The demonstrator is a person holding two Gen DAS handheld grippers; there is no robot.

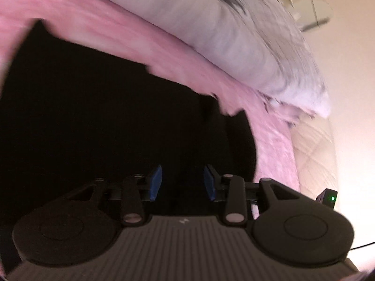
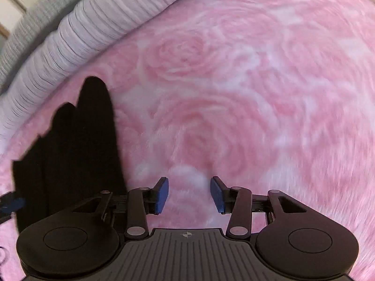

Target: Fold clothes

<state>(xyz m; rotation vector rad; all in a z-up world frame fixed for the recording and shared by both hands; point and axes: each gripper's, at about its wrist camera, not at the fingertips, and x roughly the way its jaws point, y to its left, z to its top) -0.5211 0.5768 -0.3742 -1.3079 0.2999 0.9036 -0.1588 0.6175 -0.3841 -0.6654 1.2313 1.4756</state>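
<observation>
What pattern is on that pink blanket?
Large pale roses on the pink blanket, clearest in the right wrist view.

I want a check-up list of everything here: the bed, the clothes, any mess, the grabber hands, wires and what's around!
Surface: pink rose-patterned blanket, soft and fuzzy.
Job's things: black garment lying on the blanket; folds too dark to tell.
Clutter: nothing seen.
Grippers: left gripper open over the black garment, nothing between its fingers; right gripper open over bare blanket, holding nothing.
Cables: thin dark cable at the left view's edge.
Surroundings: pale striped pillow beside the blanket, cream wall.
</observation>
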